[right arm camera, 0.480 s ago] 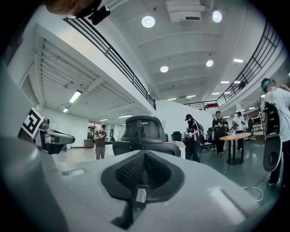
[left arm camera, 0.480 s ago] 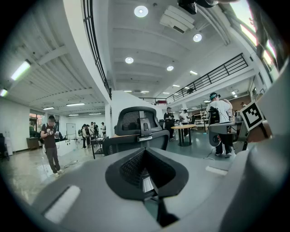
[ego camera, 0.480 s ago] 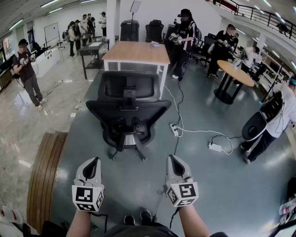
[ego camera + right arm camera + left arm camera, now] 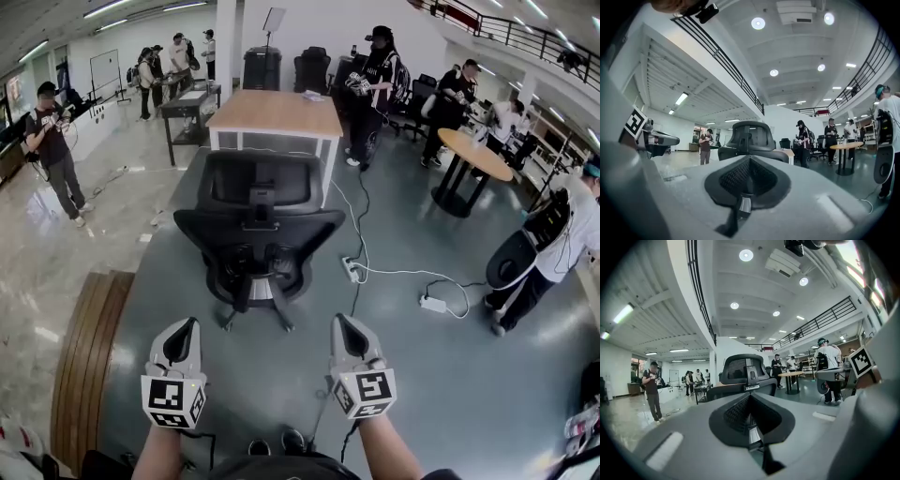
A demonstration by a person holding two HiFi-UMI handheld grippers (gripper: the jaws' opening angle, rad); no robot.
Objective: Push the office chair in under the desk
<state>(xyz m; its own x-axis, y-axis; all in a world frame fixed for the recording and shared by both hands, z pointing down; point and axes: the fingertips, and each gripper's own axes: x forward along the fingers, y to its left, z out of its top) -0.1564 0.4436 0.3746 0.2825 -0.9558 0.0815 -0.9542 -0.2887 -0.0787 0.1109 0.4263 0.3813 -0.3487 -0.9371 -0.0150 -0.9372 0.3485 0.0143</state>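
The office chair [image 4: 258, 225], black with a mesh back and a headrest, stands on the grey floor [image 4: 422, 375] in front of the near short edge of the wood-topped table [image 4: 277, 111]. Its back faces the person and its seat faces the table. It is not pushed in: the seat and the wheeled base sit out on the floor on the near side of the table's white legs. The left tongs [image 4: 187, 328] and the right tongs [image 4: 343, 324] are held side by side behind the chair, apart from it and pointing at its back. Both pairs of jaws are together with nothing between them, and each gripper view shows the chair's back straight ahead beyond the closed tips. To the right of the chair's base a white power strip [image 4: 351, 269] lies on the floor, with a white cable [image 4: 412, 274] trailing off to the right. A wooden platform [image 4: 89, 347] curves along the floor's left edge. Farther right stands a round table [image 4: 476, 150], and people [image 4: 52, 141] stand around the room's edges.
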